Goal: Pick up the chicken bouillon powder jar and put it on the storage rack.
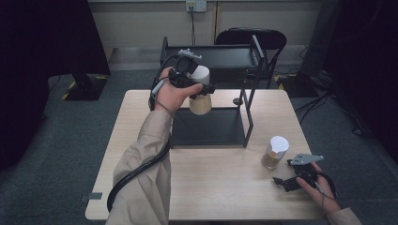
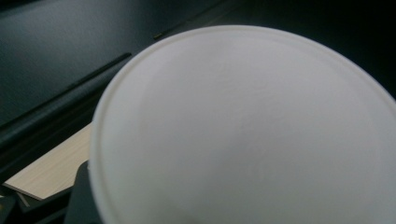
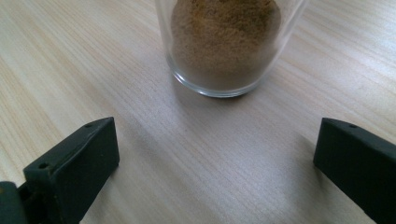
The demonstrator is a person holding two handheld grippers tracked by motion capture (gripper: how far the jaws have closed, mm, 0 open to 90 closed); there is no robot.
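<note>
My left gripper [image 1: 202,90] is shut on a clear cup of brown powder [image 1: 200,104] with a white lid [image 1: 201,73]. It holds the cup in the air over the lower shelf [image 1: 211,127] of a black rack. That lid [image 2: 243,130] lies close before the left gripper view's camera. A second lidded cup of brown powder [image 1: 275,152] stands on the table at the right. My right gripper [image 1: 283,182] rests just in front of it. In the right gripper view the jaws of my right gripper [image 3: 217,154] stand wide apart, with the glass base [image 3: 224,46] beyond them, untouched.
The black two-tier rack has a top shelf [image 1: 213,57] and upright posts [image 1: 248,101] at the table's far middle. A black chair [image 1: 251,36] stands behind it. Bare wooden tabletop [image 1: 211,187] lies between my two arms.
</note>
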